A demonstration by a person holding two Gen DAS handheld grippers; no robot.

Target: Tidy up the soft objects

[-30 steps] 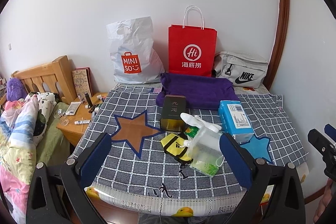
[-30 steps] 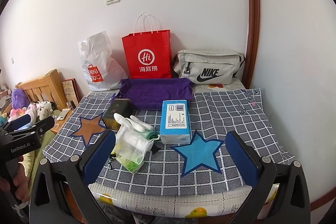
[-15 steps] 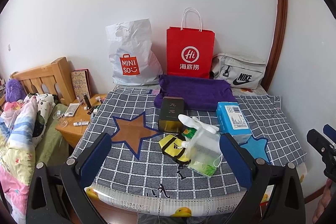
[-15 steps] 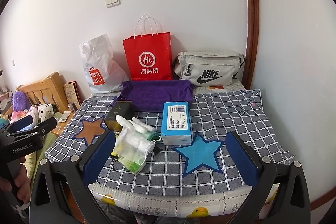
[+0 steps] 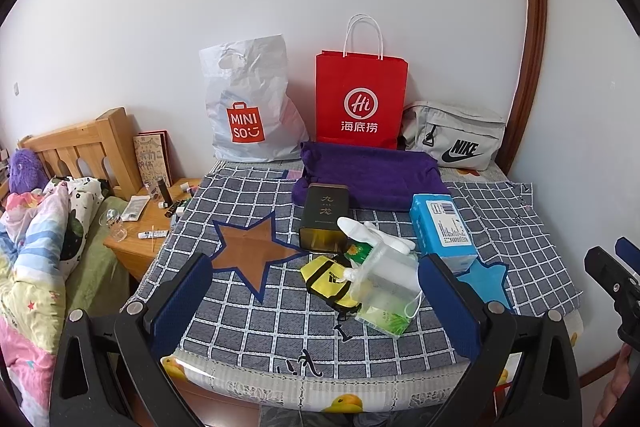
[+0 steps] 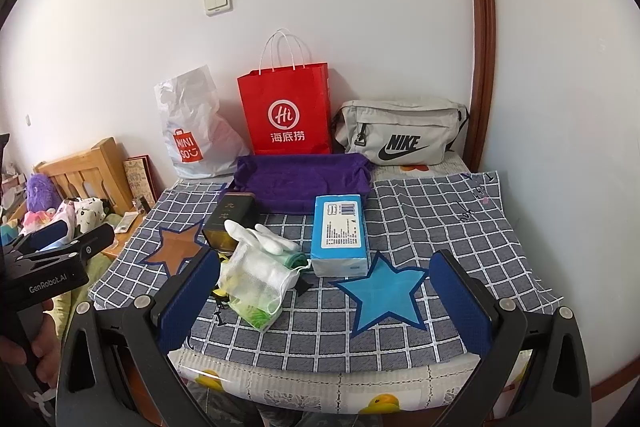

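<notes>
A checked cloth covers the table. On it lie a folded purple towel, a blue tissue pack, a white glove, a face mask over a green packet, a yellow pouch and a dark box. My left gripper and right gripper are both open and empty, held before the table's front edge.
A Miniso plastic bag, a red paper bag and a grey Nike bag stand against the wall. A wooden nightstand and a bed with bedding are at left.
Both grippers have drifted slightly; the scene sits a little lower in both views. Nothing on the table has moved and both grippers stay open.
</notes>
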